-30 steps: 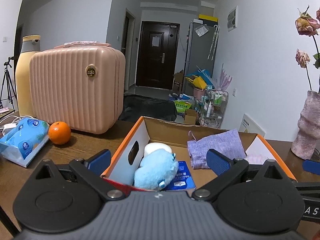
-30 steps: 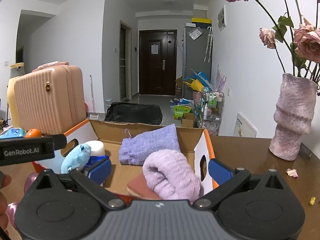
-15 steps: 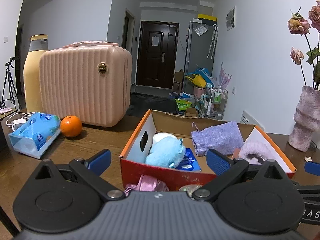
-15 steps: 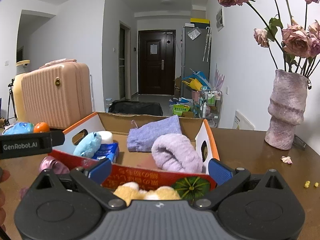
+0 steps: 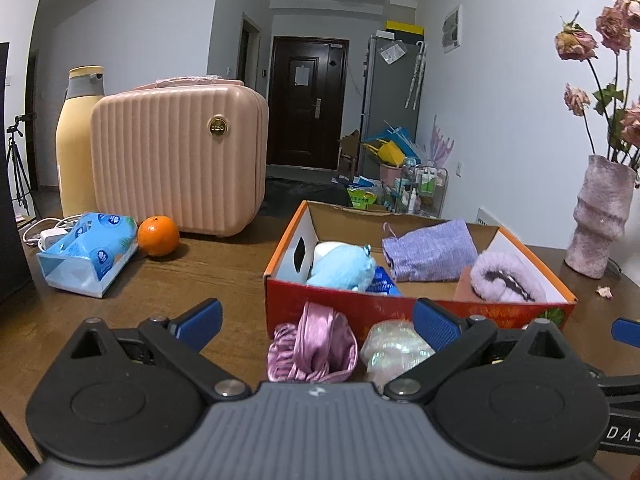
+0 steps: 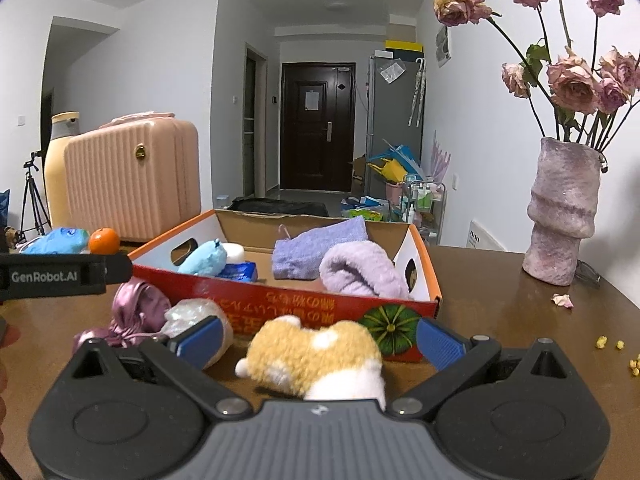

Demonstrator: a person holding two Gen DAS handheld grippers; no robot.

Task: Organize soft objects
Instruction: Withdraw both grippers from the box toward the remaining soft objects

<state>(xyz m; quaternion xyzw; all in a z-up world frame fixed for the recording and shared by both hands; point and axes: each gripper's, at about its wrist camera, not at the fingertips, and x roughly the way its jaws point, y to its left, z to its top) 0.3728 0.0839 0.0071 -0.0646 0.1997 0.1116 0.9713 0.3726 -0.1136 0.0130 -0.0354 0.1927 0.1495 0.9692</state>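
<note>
An open red-and-orange cardboard box [image 5: 360,304] [image 6: 304,304] holds a blue plush [image 5: 340,270], a purple cloth pouch [image 5: 430,250] and a fluffy lilac item [image 5: 502,278]. In front of the box lie a pink satin scrunchie [image 5: 316,344] and a shiny white soft item [image 5: 394,346]. My left gripper [image 5: 316,320] is open just above and behind these two, touching neither. My right gripper [image 6: 318,338] is open around a yellow-and-white plush [image 6: 316,356] on the table, with a gap at each side.
A pink ribbed case [image 5: 176,156], a yellow bottle [image 5: 78,140], an orange [image 5: 158,236] and a blue tissue pack [image 5: 86,252] stand at the left. A pink vase [image 6: 562,212] with dried roses stands at the right, with crumbs [image 6: 616,350] near it.
Both grippers have pulled back from over the box towards the table's near side. The scrunchie, the shiny item and the yellow plush have come into view in front of the box.
</note>
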